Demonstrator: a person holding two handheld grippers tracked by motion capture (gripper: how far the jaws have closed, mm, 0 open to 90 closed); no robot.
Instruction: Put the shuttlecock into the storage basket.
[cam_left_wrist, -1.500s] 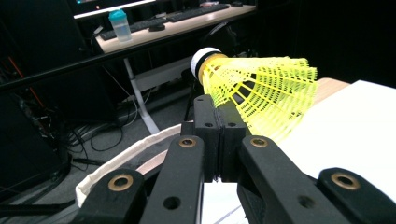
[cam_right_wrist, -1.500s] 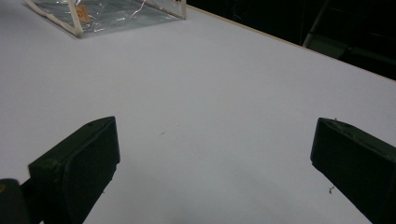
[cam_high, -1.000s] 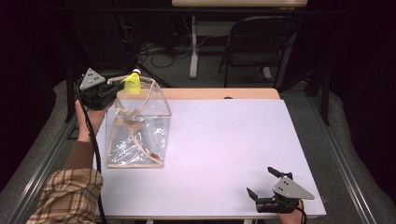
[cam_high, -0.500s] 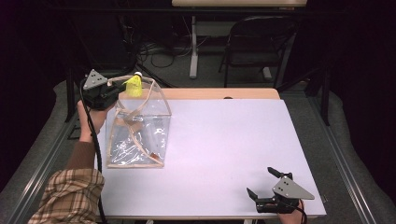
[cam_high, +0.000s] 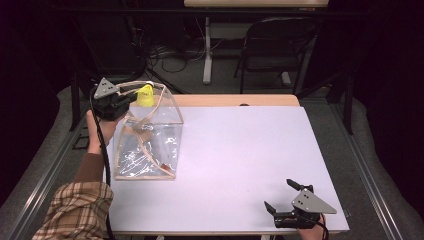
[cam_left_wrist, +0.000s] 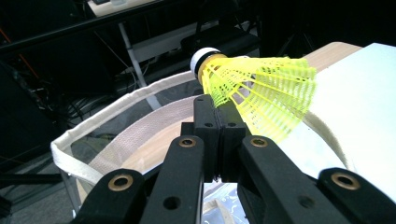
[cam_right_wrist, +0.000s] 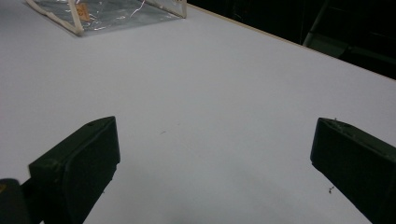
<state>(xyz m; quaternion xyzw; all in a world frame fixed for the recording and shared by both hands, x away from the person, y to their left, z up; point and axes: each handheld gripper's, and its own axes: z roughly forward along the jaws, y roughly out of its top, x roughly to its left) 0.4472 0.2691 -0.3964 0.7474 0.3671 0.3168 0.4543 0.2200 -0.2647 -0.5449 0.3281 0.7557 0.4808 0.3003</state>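
A yellow shuttlecock (cam_high: 145, 95) with a white-banded cork hangs over the open mouth of a clear plastic bag (cam_high: 150, 145) trimmed in cream webbing. My left gripper (cam_high: 133, 102) is shut on the shuttlecock's mesh skirt. In the left gripper view the shuttlecock (cam_left_wrist: 261, 93) sticks out sideways past my left gripper (cam_left_wrist: 222, 109), with the bag's rim (cam_left_wrist: 112, 109) below it. My right gripper (cam_high: 281, 195) stands open and holds nothing, low over the white table's front right. The right gripper view shows my right gripper (cam_right_wrist: 215, 163) over bare tabletop and the bag (cam_right_wrist: 116, 11) far off.
The bag stands at the left of the white table (cam_high: 250, 150). A small brown tag (cam_high: 163, 165) lies inside it. Beyond the table's wooden far edge (cam_high: 235, 100) are a dark folding chair (cam_high: 275, 45) and cables on the floor.
My left gripper has shifted slightly to the right with the shuttlecock, further over the bag's mouth. The right gripper has stayed put.
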